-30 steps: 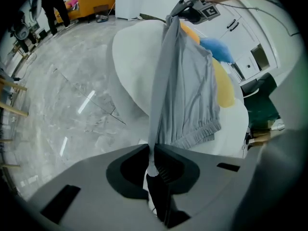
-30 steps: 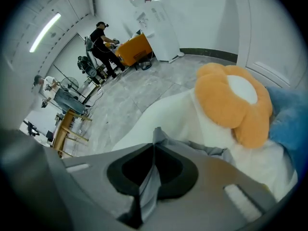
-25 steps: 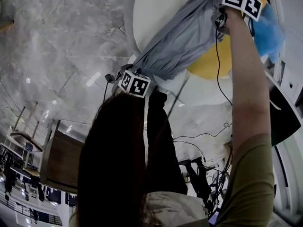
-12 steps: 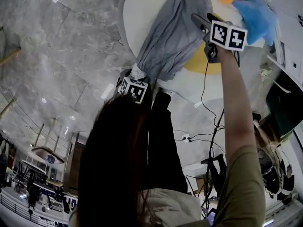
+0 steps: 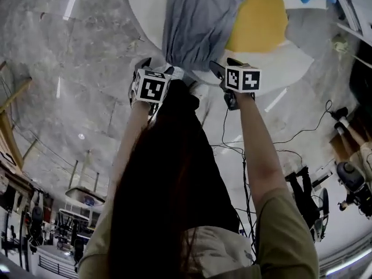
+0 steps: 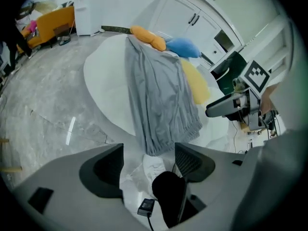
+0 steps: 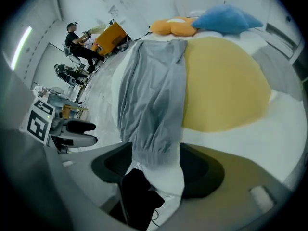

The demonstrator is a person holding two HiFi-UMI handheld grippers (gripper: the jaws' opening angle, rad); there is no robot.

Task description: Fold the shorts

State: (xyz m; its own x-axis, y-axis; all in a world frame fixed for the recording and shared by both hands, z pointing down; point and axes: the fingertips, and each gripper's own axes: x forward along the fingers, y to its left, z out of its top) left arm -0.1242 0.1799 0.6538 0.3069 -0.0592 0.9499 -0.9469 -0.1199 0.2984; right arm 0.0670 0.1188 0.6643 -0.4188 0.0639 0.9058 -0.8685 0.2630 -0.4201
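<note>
We see the grey shorts lying as one long narrow strip on the round white table. Their gathered near end is at the table's near edge. One long side lies over a yellow cloth, so we cannot see how much of that cloth is under them. Their far end runs up to an orange thing with a blue thing beside it. We cannot tell whether the fabric touches the orange thing, and the head view cuts that end off at the top. The left gripper has just been opening. Its jaws stand well apart with the shorts' near end just at their tips and neither pad pressing it, so it holds nothing. The right gripper has just been opening too. Its jaws are wide either side of the same gathered end, clear of the cloth. A dark shape sits low between the left jaws, and we cannot make out what it is. In the head view the person's hair hides much of the marbled floor.
</note>
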